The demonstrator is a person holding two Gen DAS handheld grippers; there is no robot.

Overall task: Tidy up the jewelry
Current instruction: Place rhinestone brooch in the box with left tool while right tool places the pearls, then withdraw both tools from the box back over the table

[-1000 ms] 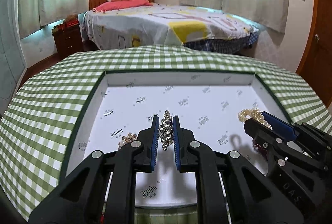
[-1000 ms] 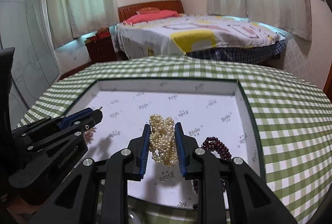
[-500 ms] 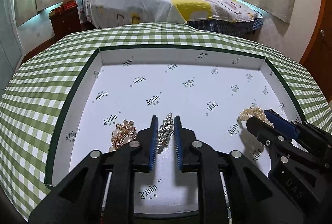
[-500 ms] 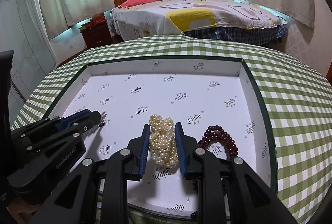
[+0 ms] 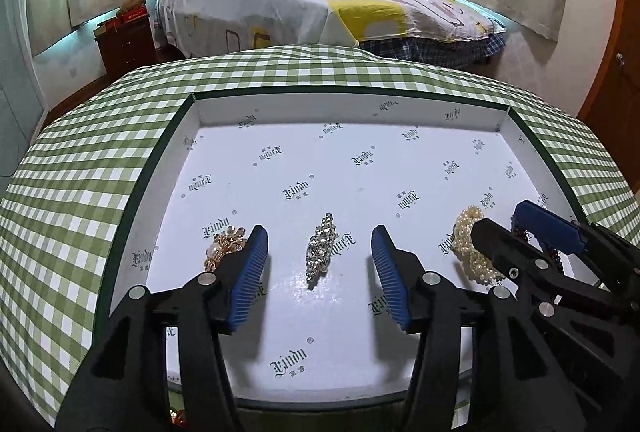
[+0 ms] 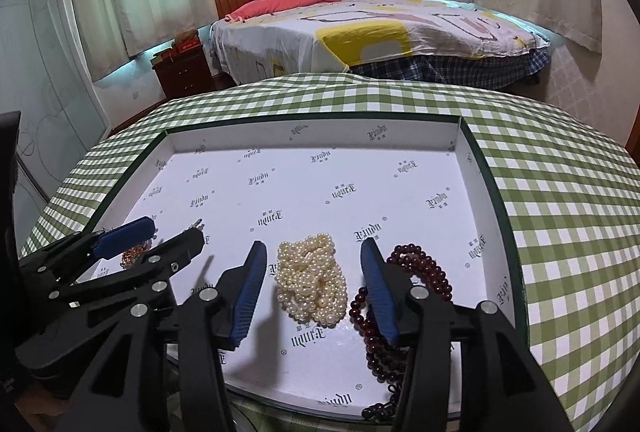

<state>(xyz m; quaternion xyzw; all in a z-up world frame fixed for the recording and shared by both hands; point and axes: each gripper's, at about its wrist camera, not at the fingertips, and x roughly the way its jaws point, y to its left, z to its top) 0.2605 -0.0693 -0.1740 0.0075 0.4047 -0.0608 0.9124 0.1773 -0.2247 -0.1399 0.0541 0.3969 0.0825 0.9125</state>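
Both grippers' jaws, clamped a second ago, are opening. Left view: left gripper (image 5: 320,264) straddles the released rhinestone brooch (image 5: 321,250) lying in the tray (image 5: 352,104), wide bare floor beyond. Right view: right gripper (image 6: 312,272) frees the pearl strand (image 6: 312,282); dark beads (image 6: 420,272) crowd its right finger near the wall.

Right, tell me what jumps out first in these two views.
The white tray on the green checked cloth, with jewelry along its near edge. The left gripper is opening around a rhinestone clip, the right gripper around a pearl pile; neither touches. Dark red beads lie right of the pearls.
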